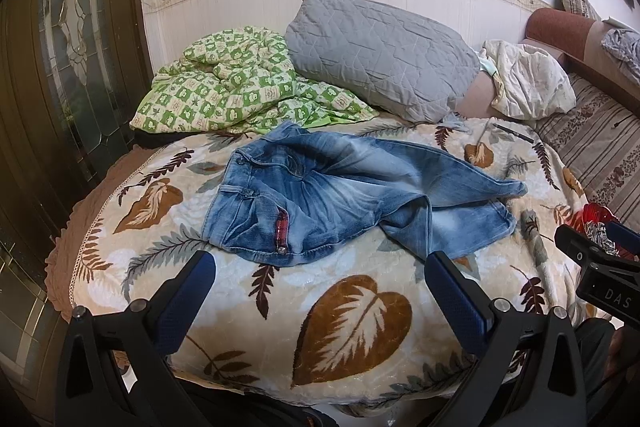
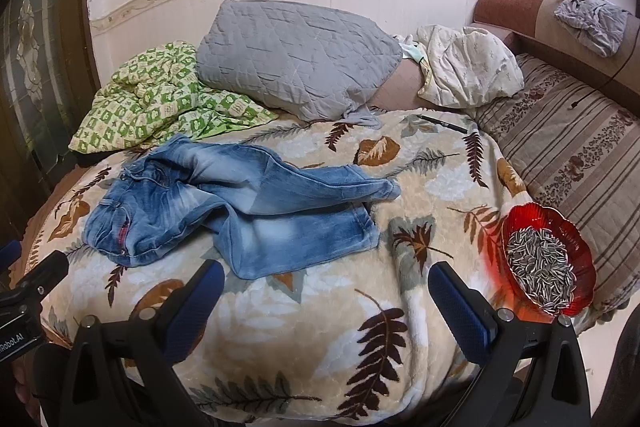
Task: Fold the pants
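A pair of faded blue jeans (image 1: 320, 195) lies crumpled on a leaf-patterned blanket (image 1: 352, 323), waistband to the left, legs running right and partly crossed. It also shows in the right wrist view (image 2: 240, 203). My left gripper (image 1: 320, 263) is open and empty, held just short of the waistband's near edge. My right gripper (image 2: 326, 271) is open and empty, held near the lower leg's hem. The right gripper's body shows at the right edge of the left wrist view (image 1: 600, 267).
A red glass bowl of sunflower seeds (image 2: 548, 259) sits on the blanket's right edge. A grey pillow (image 2: 296, 59), a green checked quilt (image 2: 160, 99), a white bundle (image 2: 468, 67) and a pen (image 2: 442, 123) lie behind. A dark door (image 1: 60, 67) stands at left.
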